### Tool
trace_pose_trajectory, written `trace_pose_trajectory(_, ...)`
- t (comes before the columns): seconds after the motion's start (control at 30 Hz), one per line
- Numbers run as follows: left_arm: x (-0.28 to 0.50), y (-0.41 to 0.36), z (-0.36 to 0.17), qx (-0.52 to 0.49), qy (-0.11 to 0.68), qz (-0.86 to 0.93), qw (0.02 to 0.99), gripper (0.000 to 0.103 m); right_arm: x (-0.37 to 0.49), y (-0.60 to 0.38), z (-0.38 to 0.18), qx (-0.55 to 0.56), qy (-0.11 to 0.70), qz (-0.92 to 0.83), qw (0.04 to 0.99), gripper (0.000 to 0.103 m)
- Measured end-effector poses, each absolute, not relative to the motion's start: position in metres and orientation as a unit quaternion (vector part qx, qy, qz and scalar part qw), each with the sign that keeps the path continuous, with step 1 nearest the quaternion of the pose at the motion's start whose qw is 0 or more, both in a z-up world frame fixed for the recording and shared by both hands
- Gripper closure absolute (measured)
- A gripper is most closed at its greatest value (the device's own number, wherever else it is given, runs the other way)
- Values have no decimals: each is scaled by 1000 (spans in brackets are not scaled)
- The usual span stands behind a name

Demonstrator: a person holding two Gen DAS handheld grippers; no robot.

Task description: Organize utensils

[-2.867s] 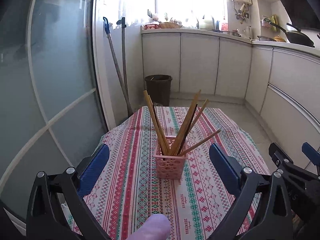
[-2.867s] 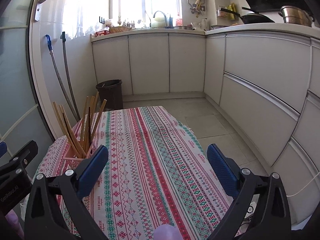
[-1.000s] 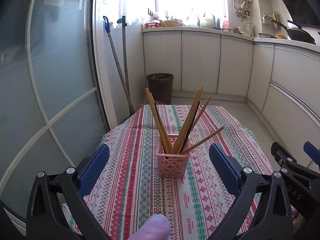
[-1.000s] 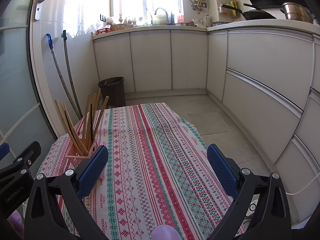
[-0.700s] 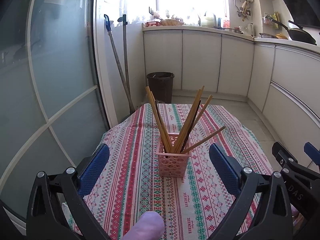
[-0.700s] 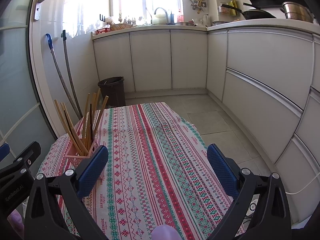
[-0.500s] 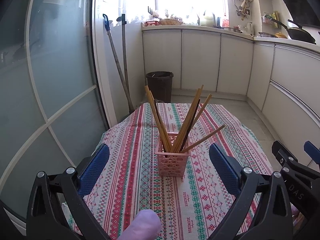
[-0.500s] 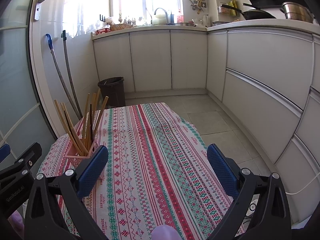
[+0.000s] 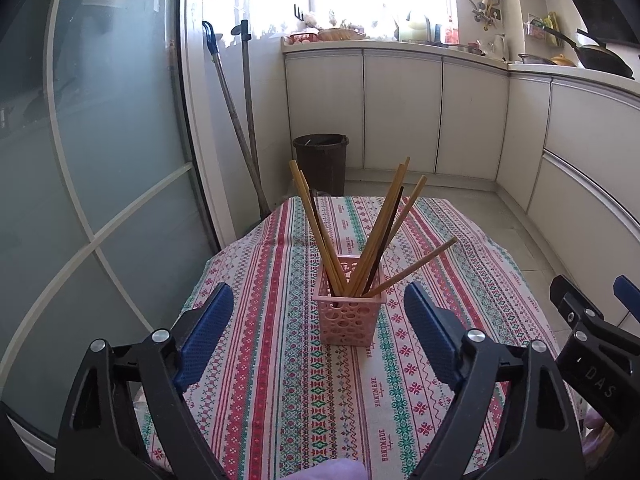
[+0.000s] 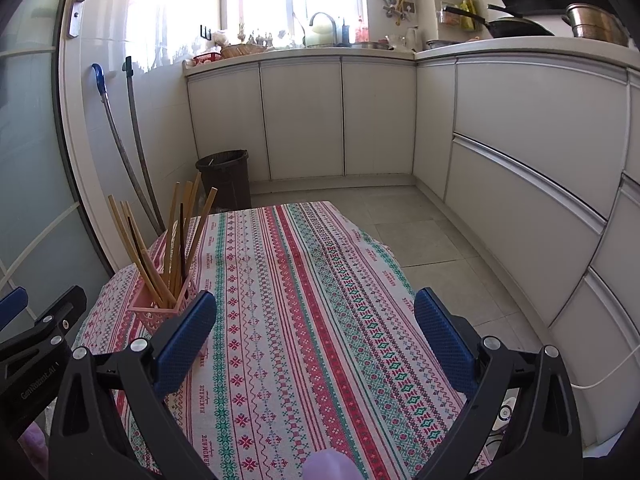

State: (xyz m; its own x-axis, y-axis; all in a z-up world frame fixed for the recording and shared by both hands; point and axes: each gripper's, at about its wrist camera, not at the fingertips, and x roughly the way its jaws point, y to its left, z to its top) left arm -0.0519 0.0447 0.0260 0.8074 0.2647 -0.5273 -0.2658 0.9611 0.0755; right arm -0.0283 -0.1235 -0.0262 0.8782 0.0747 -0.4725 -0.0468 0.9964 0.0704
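While its fingers close, left gripper [image 9: 316,316] before chopstick-filled pink basket [image 9: 349,320].

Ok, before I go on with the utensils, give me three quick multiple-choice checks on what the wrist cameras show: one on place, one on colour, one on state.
1. Where are the chopsticks?
A. Flat on the tablecloth
B. Standing in the basket
C. In the bin on the floor

2. What colour is the basket?
A. Pink
B. Blue
C. Black

3. What is the left gripper holding?
A. One chopstick
B. The basket's rim
C. Nothing

Answers:
1. B, the sticks fan out upward from the basket on the tablecloth.
2. A, its perforated walls are pale pink in both views.
3. C, its jaws have just been closing a little but stand apart, short of the basket, with nothing between the pads. The right gripper is likewise open over bare cloth.
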Motion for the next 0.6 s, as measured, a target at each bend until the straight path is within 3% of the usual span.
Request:
trace_pose_trajectory(0.13,-53,42,24,3,276,128,953,37,-26,-123,-28,29,250,31,967,7)
trace_pose_trajectory(0.2,-53,42,24,0,273,123,954,57,-26,-124,-29,31,251,31,967,7)
trace_pose_trajectory(0.23,-52,42,23,-3,274,120,954,56,-26,-125,-29,31,251,31,967,7)
trace_pose_trajectory(0.3,-52,43,23,-3,276,122,953,44,-27,-125,-29,31,251,31,967,7)
trace_pose_trajectory(0.33,-52,43,23,-2,276,121,953,42,-26,-126,-29,32,252,31,967,7)
trace_pose_trajectory(0.47,-53,45,24,-12,274,135,952,9,-25,-126,-29,33,254,31,966,7)
trace_pose_trajectory(0.6,-55,46,28,-15,264,141,954,7,-24,-126,-30,32,255,29,966,7)
